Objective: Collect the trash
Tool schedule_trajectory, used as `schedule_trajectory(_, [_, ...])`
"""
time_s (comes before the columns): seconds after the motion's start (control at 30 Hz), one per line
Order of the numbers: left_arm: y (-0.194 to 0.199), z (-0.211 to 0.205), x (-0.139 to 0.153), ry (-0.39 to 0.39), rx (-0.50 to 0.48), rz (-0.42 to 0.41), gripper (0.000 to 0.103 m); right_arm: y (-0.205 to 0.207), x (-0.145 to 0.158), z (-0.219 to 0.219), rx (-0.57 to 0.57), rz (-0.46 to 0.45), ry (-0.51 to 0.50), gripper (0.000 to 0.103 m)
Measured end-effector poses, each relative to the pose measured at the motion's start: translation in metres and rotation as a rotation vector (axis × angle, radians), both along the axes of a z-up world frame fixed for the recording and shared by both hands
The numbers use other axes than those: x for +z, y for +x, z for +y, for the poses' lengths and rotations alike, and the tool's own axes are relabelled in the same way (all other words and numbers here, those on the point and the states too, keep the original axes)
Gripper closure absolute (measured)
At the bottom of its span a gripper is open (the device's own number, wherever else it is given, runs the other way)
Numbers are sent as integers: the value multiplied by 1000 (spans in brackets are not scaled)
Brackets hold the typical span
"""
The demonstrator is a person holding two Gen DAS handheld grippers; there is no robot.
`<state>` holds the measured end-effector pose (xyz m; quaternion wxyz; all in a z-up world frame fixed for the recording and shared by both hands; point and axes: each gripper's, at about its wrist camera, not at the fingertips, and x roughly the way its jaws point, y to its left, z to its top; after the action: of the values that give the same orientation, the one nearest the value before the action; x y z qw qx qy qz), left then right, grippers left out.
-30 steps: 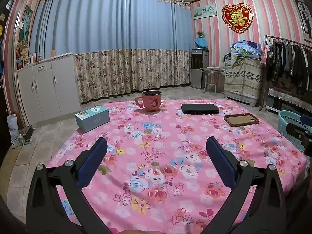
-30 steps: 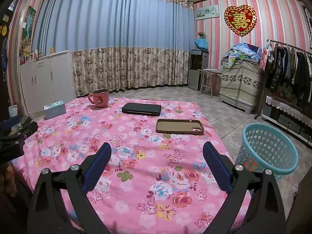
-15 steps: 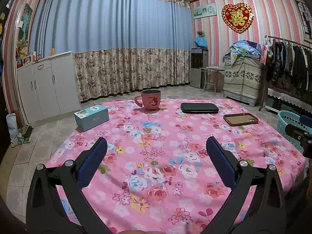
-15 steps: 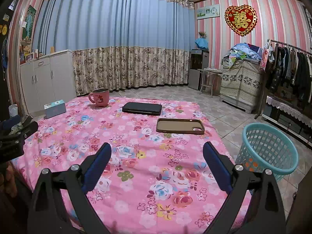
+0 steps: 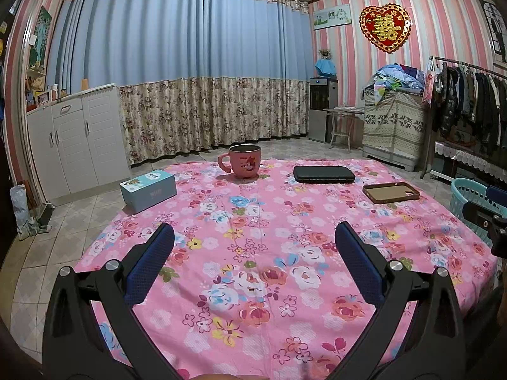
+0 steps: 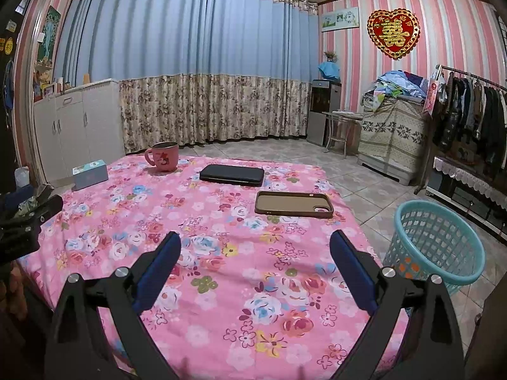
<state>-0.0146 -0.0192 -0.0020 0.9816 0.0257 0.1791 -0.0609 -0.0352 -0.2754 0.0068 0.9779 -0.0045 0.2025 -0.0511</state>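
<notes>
Hovering w/ fingers spread: left gripper (image 5: 253, 247), right gripper (image 6: 255, 250); bin (image 6: 435, 247) upright.

The right gripper (image 6: 255, 247) is held wide open above a flowered tablecloth (image 6: 221, 285). A phone case (image 6: 294, 204) lies ahead; a basket (image 6: 434, 243) stands beside the table.

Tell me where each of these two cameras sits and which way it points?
Left wrist view: rides on the left tongs, looking forward over the pink floral tablecloth toward the curtains; both open blue-padded fingers show, and the other tongs' tip at the right edge.
Right wrist view: rides on the right tongs, facing the same way from further right; its open fingers show, the teal basket beside the table.
Shared: pink mug, black case, brown phone case, blue box.
</notes>
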Motion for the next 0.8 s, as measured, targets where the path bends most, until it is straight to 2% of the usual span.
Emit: schedule_trajectory(0.8, [-3, -5, -2, -1, -4, 5, 5, 0, -3, 3, 4, 5, -3, 10])
